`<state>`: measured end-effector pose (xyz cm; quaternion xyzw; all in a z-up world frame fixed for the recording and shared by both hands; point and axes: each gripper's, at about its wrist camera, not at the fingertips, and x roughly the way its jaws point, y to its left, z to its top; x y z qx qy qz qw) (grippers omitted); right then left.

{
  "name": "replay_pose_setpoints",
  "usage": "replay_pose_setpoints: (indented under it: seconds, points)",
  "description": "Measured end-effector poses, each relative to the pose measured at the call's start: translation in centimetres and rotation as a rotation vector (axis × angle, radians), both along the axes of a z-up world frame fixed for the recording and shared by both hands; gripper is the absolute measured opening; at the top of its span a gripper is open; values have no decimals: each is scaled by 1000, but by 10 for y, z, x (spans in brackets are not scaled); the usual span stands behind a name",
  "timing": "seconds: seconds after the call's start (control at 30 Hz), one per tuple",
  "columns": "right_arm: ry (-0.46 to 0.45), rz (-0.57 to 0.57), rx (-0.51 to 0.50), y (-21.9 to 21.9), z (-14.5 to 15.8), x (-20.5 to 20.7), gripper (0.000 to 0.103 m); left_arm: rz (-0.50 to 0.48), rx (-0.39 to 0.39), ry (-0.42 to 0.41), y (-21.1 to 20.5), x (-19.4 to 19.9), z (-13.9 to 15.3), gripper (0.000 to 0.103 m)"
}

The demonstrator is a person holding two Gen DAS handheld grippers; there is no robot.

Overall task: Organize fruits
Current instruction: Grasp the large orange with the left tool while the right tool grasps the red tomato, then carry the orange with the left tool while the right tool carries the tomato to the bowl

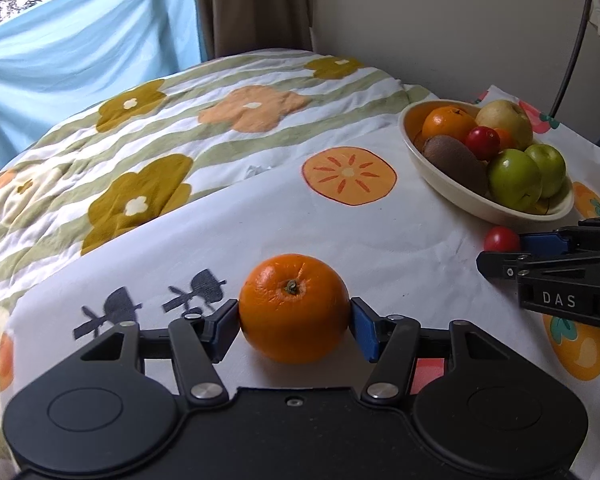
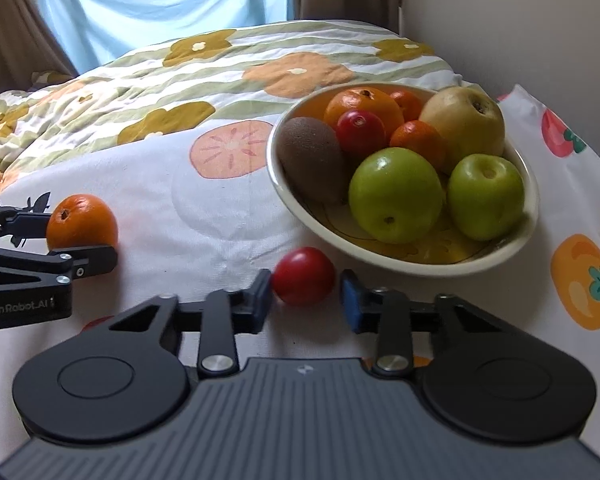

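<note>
Cream bowl [image 2: 530, 208] holds apples, kiwi, oranges; left gripper [image 1: 295, 320] marked "GenRobot_AI" clamps orange [image 1: 294, 307], right gripper [image 2: 305, 298] marked "DAS" spread around red fruit [image 2: 303, 276]

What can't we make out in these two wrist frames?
- Bowl floor: both views, hidden under piled fruit.
- Contact between the left hand-held gripper and the orange: left view, pads meet its sides, squeeze unclear.
- Gap between the right hand-held gripper and the red fruit: right view, blurred.
- Cloth under both hand-held grippers: hidden by their bodies.
</note>
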<state>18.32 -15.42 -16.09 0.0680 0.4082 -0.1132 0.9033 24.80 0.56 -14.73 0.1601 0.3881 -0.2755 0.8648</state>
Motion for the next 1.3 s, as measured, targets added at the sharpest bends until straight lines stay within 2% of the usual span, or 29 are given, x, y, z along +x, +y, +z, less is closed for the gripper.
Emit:
replay_pose_setpoints:
  seconds: [0.27, 0.63, 0.93, 1.3]
  points:
    - [-55, 95, -15, 11, 26, -9, 48, 56, -40, -56, 13, -17, 31, 63]
    - [-145, 117, 21, -10, 81, -29, 48, 123, -100, -76, 1, -49, 82, 63]
    - [-185, 153, -13, -70, 110, -49, 48, 172, -139, -102, -45, -68, 110, 63]
    - [-198, 177, -21, -149, 116, -45, 48, 187, -169, -86, -125, -59, 111, 63]
